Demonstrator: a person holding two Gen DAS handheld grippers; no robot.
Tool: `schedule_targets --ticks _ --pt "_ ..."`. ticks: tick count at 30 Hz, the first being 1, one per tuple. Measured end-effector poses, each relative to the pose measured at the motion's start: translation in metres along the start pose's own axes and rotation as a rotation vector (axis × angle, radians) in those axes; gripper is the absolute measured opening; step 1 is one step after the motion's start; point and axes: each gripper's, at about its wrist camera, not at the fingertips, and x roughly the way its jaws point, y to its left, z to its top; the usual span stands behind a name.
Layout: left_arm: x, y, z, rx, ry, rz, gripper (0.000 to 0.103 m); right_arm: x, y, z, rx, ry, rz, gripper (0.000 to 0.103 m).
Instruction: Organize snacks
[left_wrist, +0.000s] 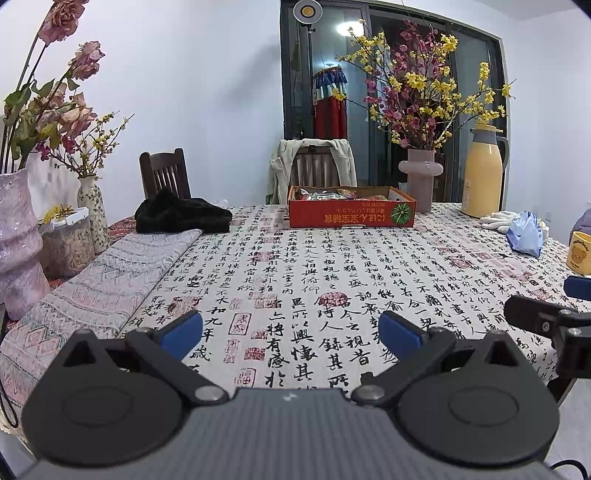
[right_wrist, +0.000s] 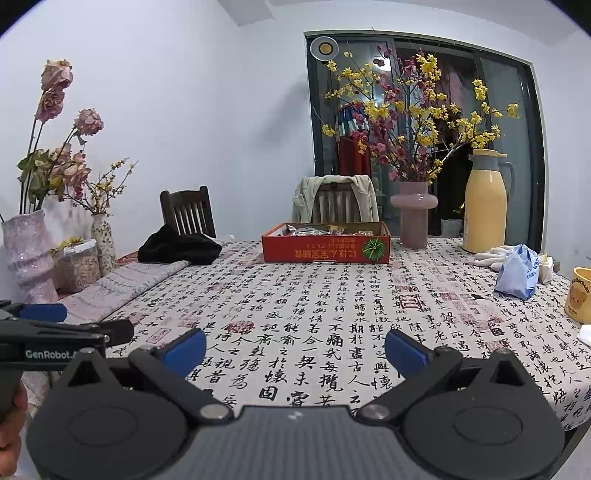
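Red cardboard box (right_wrist: 325, 249) on table, wrapped snacks (right_wrist: 309, 232) inside

The right claw (right_wrist: 294, 350) hangs over the near edge of the desk (right_wrist: 332, 314), its blue pads spread wide with only calligraphy-print cloth between them. At the left edge the left claw (right_wrist: 92, 325) reaches in sideways; its jaw state cannot be judged here. At the far side sits a red cardboard box (right_wrist: 325, 248) with wrapped snacks (right_wrist: 308, 232) inside. Right of it stand a pink vase (right_wrist: 413, 218) of blossoms and a yellow thermos (right_wrist: 484, 201). A blue bag (right_wrist: 517, 271) lies near a yellow mug (right_wrist: 580, 293)
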Motion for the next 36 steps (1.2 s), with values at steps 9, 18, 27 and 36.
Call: schedule_targets --ticks 9,18,27,36 --pt "-0.0004 -0.0005 -0.0001 -0.003 0.0 0.002 0.103 0.0005 -0.0005 0.0011 0.008 0.001 -0.003 0.103" --pt "0.0002 0.0001 -0.0002 -0.006 0.004 -0.001 0.103 -0.0014 0.002 0.0001 0.009 -0.013 -0.002 0.103" --pt "-0.0009 -0.0004 -0.0003 -0.003 -0.002 0.001 0.103 -0.0016 0.002 0.0 0.011 -0.016 -0.005 0.103" --pt "-0.0018 -0.0003 -0.0001 -0.009 -0.004 -0.006 0.103 -0.001 0.0025 -0.0003 0.014 -0.015 -0.011 0.103"
